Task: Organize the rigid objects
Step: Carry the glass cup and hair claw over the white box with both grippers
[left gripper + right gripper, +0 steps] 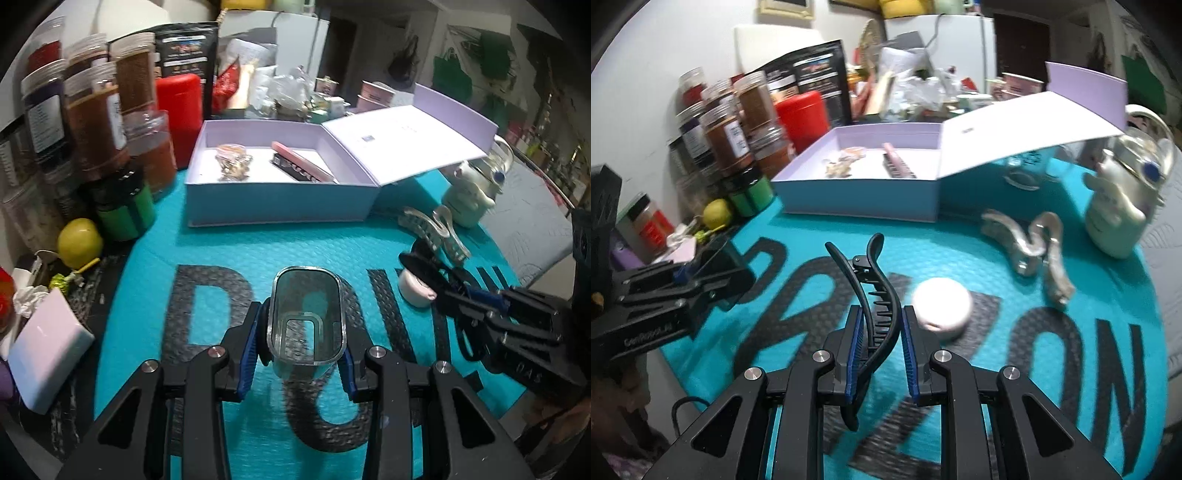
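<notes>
In the left wrist view my left gripper point(303, 332) is shut on a clear oblong plastic container point(306, 314), held above the teal mat point(221, 251) with its open mouth facing the camera. In the right wrist view my right gripper point(881, 330) is shut on a black hair clip point(877, 291) that sticks up between the blue pads. Each gripper also shows in the other's view: the right gripper point(454, 295) and the left gripper point(709, 269). Behind them stands an open lavender box point(280, 201) point(860, 201) holding a pink comb point(303, 164) and a small gold-coloured item point(232, 164).
On the mat lie a silver claw clip point(1030, 247) and a round white case point(942, 308); a cream ceramic jar point(1115, 221) stands at the right. Spice jars point(96, 122), a red canister point(181, 114), a yellow-green fruit point(79, 242) and a white box point(48, 350) crowd the left.
</notes>
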The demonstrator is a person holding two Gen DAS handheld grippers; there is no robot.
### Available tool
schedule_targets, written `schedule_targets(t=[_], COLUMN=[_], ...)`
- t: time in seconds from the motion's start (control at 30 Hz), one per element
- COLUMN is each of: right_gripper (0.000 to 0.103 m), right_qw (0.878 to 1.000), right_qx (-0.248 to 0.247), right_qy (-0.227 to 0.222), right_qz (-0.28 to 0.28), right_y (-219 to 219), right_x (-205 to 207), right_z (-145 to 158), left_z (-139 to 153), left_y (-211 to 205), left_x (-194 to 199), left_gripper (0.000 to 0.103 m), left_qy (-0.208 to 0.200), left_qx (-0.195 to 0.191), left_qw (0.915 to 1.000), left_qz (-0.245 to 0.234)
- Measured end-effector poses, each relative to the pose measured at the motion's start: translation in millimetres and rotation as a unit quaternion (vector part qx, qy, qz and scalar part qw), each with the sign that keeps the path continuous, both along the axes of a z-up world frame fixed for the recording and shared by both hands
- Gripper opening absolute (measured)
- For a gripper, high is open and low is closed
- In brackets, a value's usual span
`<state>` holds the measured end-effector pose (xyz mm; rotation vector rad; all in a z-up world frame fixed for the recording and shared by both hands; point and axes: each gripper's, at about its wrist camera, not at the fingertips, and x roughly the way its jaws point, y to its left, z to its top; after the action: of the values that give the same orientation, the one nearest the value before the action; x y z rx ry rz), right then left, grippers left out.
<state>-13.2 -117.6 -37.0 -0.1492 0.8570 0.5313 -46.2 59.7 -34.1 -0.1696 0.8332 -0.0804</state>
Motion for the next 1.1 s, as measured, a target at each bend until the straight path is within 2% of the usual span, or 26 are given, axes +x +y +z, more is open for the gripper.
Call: schedule_targets(t=[0.13,0.23,0.43,0.73,0.83,1.1], right_gripper=[0.020,0.020,0.020,0.020,0.020,0.020], right_qw=[1.000,0.999,0.998,0.997,0.996,0.994], right_qx=[-0.002,0.000,0.000,0.013,0.011,0.022], right_qy=[0.005,0.013,0.013,0.009,-0.002,-0.022], right_qz=[0.024,0.038,0.061,0.081,0.088,0.101], right_y=[16,25,41,53,56,61], right_x=[5,11,24,43,47,56], right_z=[-1,-1,5,15,19,38], left_z=[4,5,14,32,38,58], left_y=[13,25,37,39,40,38], left_x=[4,9,26,46,52,61], left_gripper=[0.036,0.036,0.036,0.036,0.036,0.036], left_qy=[-0.003,0.001,0.002,-0.011,-0.012,-0.032], left_qx=[-0.008,-0.029,-0.024,-0.018,-0.039,-0.007], left_qw=[0.9999,0.9994,0.9992,0.9993,0.9990,0.9992], left_qz=[0.010,0.017,0.033,0.032,0.021,0.023])
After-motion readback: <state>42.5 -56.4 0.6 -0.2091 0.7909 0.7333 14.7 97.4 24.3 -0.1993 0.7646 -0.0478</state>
